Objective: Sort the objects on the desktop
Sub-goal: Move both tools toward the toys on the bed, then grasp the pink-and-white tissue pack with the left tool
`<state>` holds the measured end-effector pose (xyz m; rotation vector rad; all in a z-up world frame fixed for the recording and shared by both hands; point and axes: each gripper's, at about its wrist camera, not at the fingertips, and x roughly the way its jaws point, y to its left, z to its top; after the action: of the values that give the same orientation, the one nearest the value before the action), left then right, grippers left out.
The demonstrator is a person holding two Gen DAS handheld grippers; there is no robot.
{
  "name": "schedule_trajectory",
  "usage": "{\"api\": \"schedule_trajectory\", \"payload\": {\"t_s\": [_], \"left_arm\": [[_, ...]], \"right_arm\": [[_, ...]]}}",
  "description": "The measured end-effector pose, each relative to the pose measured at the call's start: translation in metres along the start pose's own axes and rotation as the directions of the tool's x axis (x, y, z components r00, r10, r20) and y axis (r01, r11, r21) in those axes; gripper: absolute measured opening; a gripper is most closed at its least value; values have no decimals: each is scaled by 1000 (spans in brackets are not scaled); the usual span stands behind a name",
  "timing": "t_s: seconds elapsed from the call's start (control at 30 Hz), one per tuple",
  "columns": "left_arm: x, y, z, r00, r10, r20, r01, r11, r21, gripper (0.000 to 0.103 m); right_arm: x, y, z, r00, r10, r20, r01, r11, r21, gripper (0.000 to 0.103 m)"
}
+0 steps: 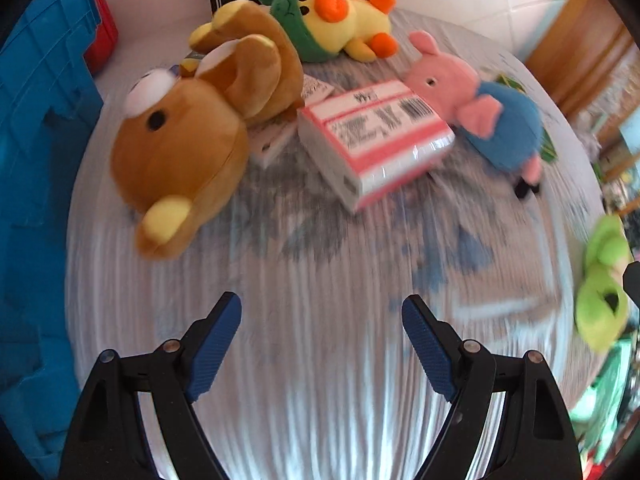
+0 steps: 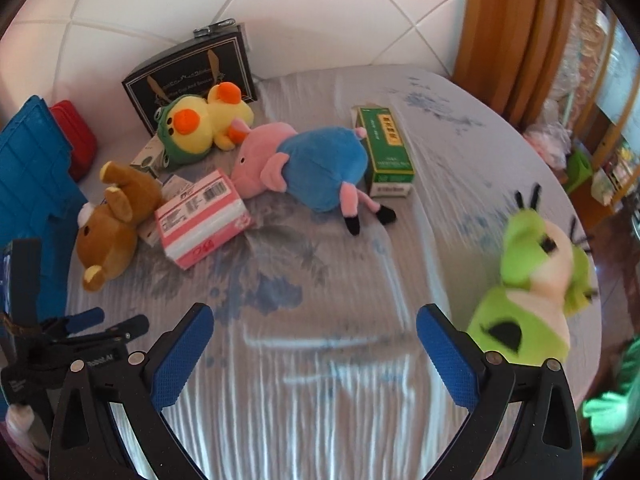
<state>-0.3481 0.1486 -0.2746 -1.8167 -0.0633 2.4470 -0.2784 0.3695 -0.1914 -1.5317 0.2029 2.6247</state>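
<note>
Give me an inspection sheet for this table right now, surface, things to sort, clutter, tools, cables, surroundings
Surface: round table under a striped floral cloth.
Job's things: brown bear plush, duck plush, pig plush, green frog plush at the edge, pink tissue pack, green box, small white boxes partly hidden.
Clutter: black gift box at the wall.
Tools: left tool and right tool open, empty.
Cables: nothing seen.
Surroundings: blue crate, red box, tiled wall.
</note>
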Motion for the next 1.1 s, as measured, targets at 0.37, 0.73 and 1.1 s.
{"api": "schedule_trajectory", "payload": {"t_s": [0.37,0.73,1.1], "left_arm": [[44,-45,105,996,94,10,-93,995,-40,83],[77,-13,92,987,-145,73,155,974,-163,103],[23,23,41,978,95,184,-86,995,-56,86]], "right_arm": [[81,-63,94,998,-6,-58,3,999,-45,103],[119,-56,114,994,81,-72,-86,994,-72,103],[99,35,93,956,292,-43,-293,927,-232,72]]}}
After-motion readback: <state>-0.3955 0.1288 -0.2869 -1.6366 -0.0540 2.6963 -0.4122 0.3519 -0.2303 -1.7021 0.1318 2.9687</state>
